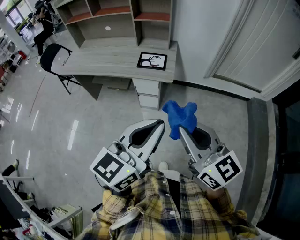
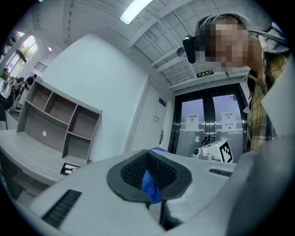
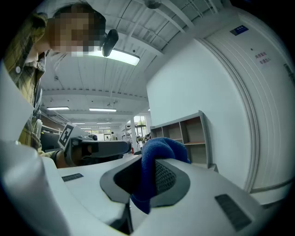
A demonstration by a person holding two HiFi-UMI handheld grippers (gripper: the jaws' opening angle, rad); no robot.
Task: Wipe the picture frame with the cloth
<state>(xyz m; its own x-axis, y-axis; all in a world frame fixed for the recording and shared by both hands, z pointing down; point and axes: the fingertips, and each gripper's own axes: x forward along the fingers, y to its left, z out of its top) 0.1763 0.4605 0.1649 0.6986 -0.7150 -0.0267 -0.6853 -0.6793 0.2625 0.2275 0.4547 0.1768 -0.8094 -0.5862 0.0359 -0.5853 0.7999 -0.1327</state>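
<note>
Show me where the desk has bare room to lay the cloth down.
The desk is bare along its whole stretch from the picture frame leftward to the chair end. Only a narrow strip lies between the frame and the desk's right edge; the shelves crowd the back.

We see the black picture frame (image 1: 152, 61) flat on the desk's (image 1: 108, 58) right end; our right gripper (image 1: 182, 133) pinches the bunched blue cloth (image 1: 181, 115).

This is an office. A desk (image 1: 103, 58) with shelves (image 1: 101, 11) and drawers (image 1: 146, 91) stands against the wall, with a black chair (image 1: 52, 57) beside it. There are glass doors (image 2: 209, 122) too.
</note>
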